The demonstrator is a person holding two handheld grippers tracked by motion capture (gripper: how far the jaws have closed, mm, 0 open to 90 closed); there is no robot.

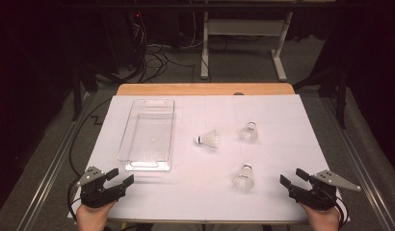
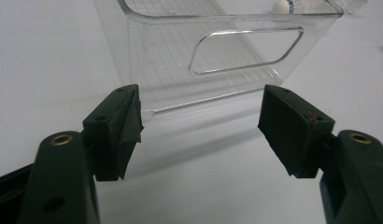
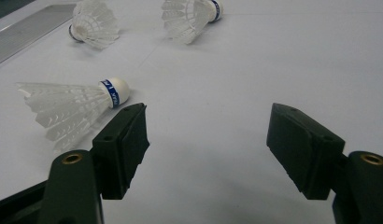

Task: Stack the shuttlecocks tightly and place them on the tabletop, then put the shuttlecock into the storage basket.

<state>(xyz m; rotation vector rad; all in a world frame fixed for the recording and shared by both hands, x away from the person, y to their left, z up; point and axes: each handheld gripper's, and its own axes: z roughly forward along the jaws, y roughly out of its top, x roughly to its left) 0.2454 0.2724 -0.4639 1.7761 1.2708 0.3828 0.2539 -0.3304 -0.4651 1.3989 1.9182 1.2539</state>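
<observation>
Three white shuttlecocks lie on the white table: one in the middle (image 1: pixel 207 139), one further right (image 1: pixel 249 131), one nearer me (image 1: pixel 244 176). A clear plastic bin (image 1: pixel 147 134) stands empty at the left. My left gripper (image 1: pixel 121 175) rests open at the front left, just short of the bin's near end. In the left gripper view, the bin's handle wall (image 2: pixel 227 46) stands ahead of my left gripper (image 2: pixel 201 116). My right gripper (image 1: pixel 292 176) is open at the front right. In the right gripper view, the nearest shuttlecock (image 3: pixel 70 107) lies left of my right gripper (image 3: pixel 208 135), with two more (image 3: pixel 94 23) (image 3: pixel 189 14) beyond.
The white sheet (image 1: pixel 282 115) covers a wooden table top whose far edge (image 1: pixel 205 89) shows at the back. Metal rails run along both sides. A white desk frame (image 1: pixel 243 29) and cables stand on the floor beyond.
</observation>
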